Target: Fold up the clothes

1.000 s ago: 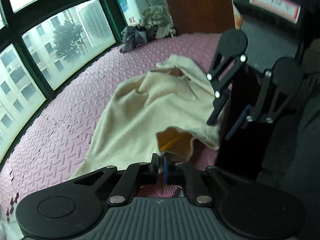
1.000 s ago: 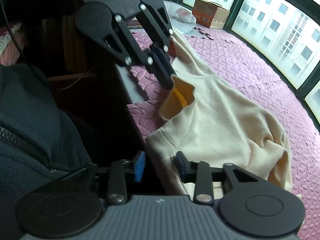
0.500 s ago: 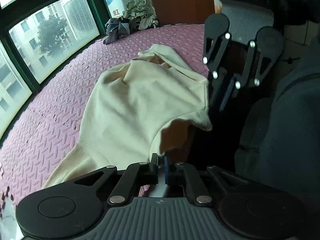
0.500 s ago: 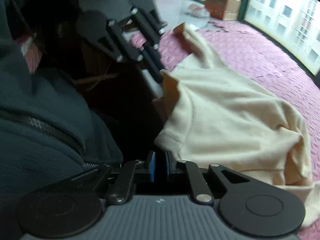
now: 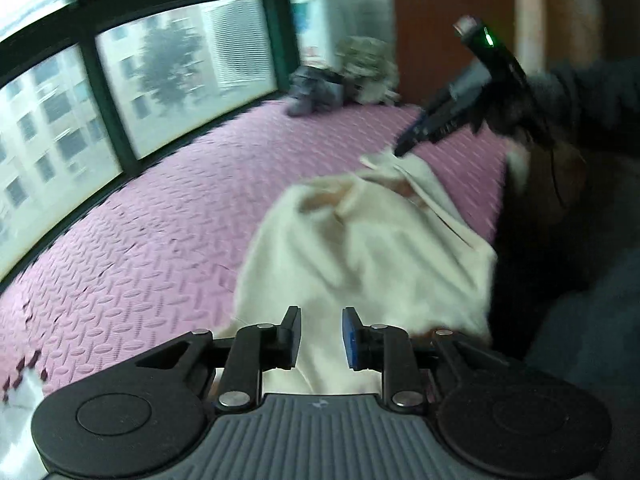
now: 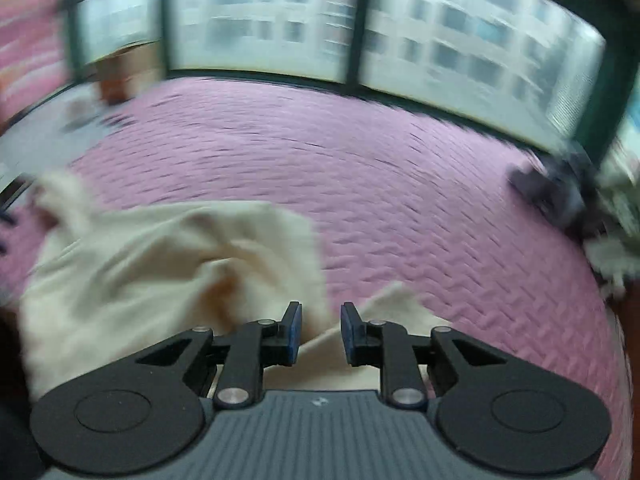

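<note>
Both tongs opening over the cream garment, nothing pinched

We see the left tongs (image 5: 321,335) and right tongs (image 6: 319,333) parting, their pads clear of cloth, the cream garment (image 5: 372,256) crumpled on the pink mat (image 5: 160,208) just past both, running from lower centre toward the upper right of the left view; we judge the right tongs nearer its far end.

Floor: pink foam mat (image 5: 160,216), embossed tiles. On it: cream garment (image 5: 360,248), crumpled, near edge; dark and pale clothes pile (image 5: 344,80) at far corner by window.
</note>
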{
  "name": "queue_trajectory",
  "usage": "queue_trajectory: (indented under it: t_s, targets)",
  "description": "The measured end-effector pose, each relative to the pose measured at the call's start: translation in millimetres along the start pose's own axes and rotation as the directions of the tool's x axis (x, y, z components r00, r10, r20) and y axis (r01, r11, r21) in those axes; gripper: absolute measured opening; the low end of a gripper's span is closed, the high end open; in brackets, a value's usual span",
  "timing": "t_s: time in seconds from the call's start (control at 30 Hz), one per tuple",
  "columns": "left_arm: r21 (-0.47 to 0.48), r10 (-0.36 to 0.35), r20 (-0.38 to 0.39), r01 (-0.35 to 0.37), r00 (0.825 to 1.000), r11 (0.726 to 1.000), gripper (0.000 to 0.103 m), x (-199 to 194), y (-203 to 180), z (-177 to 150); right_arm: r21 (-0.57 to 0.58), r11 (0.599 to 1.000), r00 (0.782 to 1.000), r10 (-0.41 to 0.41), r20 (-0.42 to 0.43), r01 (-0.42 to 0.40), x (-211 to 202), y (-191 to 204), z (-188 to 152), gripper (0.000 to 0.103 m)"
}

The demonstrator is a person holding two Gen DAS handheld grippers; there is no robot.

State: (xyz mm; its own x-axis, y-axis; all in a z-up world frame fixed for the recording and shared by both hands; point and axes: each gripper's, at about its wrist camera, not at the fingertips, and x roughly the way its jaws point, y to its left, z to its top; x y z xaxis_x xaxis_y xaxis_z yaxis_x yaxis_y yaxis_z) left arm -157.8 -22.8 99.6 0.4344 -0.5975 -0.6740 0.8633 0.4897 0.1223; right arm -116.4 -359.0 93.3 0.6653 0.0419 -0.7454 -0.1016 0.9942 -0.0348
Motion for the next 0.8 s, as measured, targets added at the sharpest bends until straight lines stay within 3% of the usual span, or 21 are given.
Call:
queue_trajectory:
  t_s: [0.13, 0.27, 0.43, 0.53, 0.8]
  targets:
    - [-0.062, 0.06, -0.001, -0.06, 0.998, 0.996, 0.026, 18.7, 13.0, 15.4, 0.149, 0.989, 0.999, -0.021, -0.039, 0.027, 29.1, -27.4, 6.1, 0.022]
    - [-0.106, 0.087, -0.006, -0.087, 0.996, 0.991, 0.035, 40.6, 24.1, 31.0, 0.227, 0.972, 0.996, -0.034, -0.086, 0.052, 53.2, -42.2, 8.8, 0.026]
    - [-0.162, 0.111, 0.001, -0.109, 0.994, 0.981, 0.044, 69.3, 38.6, 52.4, 0.211, 0.973, 0.99, -0.069, -0.121, 0.094, 68.6, -42.3, 2.7, 0.02]
    - [-0.198, 0.122, -0.004, -0.12, 0.993, 0.973, 0.046, 88.6, 45.7, 63.0, 0.172, 0.978, 0.988, -0.094, -0.122, 0.114, 65.8, -38.2, -1.4, 0.006]
    - [-0.281, 0.112, -0.045, -0.12, 0.993, 0.952, 0.047, 137.0, 57.4, 73.6, 0.052, 0.969, 0.971, -0.239, -0.018, 0.24, -2.7, -40.8, -15.6, 0.004]
